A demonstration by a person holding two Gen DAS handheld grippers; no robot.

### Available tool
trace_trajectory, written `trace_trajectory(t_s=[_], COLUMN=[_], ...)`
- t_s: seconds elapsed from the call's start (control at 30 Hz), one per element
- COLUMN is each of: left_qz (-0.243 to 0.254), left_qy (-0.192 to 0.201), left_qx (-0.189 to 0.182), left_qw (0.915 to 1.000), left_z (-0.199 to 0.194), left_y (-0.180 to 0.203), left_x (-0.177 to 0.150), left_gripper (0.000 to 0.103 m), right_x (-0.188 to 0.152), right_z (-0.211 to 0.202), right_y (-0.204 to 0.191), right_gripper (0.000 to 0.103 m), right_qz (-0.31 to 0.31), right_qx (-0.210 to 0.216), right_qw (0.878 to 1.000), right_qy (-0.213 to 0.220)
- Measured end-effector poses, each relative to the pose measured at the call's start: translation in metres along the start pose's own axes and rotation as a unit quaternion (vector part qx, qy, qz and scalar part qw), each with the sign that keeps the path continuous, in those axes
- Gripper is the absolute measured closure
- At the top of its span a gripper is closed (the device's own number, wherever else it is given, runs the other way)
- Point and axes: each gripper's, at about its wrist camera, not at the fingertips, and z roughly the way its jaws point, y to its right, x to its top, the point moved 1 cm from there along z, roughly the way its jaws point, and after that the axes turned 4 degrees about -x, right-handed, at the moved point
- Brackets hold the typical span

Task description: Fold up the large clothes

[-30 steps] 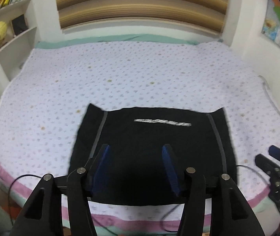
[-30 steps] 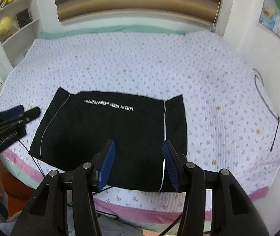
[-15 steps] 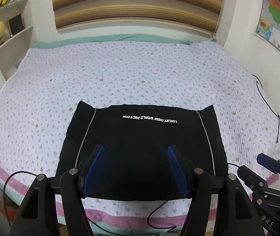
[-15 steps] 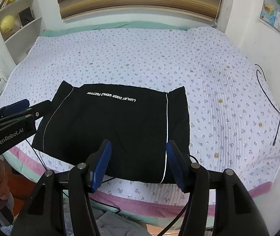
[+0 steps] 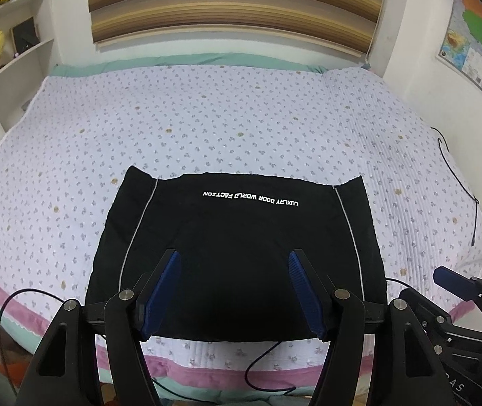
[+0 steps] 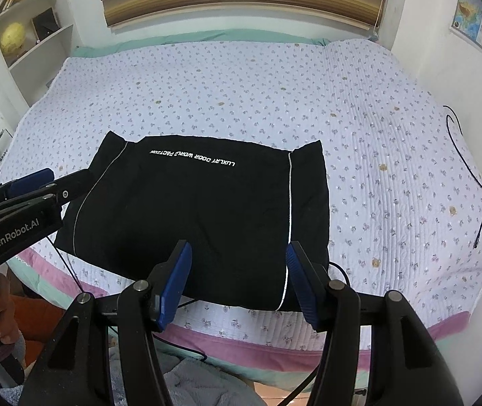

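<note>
The black garment [image 5: 237, 253] lies flat on the bed [image 5: 241, 118], close to the near edge with the pink border; the far half of the quilt is free, and so is the strip to the right, up to a thin cable [image 5: 467, 189] by the wall. We hold both tools above this near edge, tilted downward. Our left gripper [image 5: 234, 264] stands open and holds nothing; our right gripper [image 6: 239, 253] is the same. The garment's long side runs left to right, and its white lettering [image 6: 192, 157] at the far edge reads upside down.
</note>
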Motion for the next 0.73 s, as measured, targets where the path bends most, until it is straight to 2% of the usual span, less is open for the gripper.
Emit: trace_trajectory(t_s=[0.23,0.73], left_qz=[0.0,-0.014], left_qy=[-0.007,-0.026], left_qx=[0.0,-0.02], left_qw=[1.0,0.9994], left_z=[0.005,0.024], left_y=[-0.004,-0.029], left_x=[0.003,0.009], left_gripper=[0.036,0.036], right_x=[0.002,-0.001], right_z=[0.007,0.038], right_y=[-0.007,-0.006], right_gripper=[0.043,0.043], right_qz=[-0.005,0.006], right_qx=[0.001,-0.008], right_qw=[1.0,0.998], right_qy=[-0.008,-0.061])
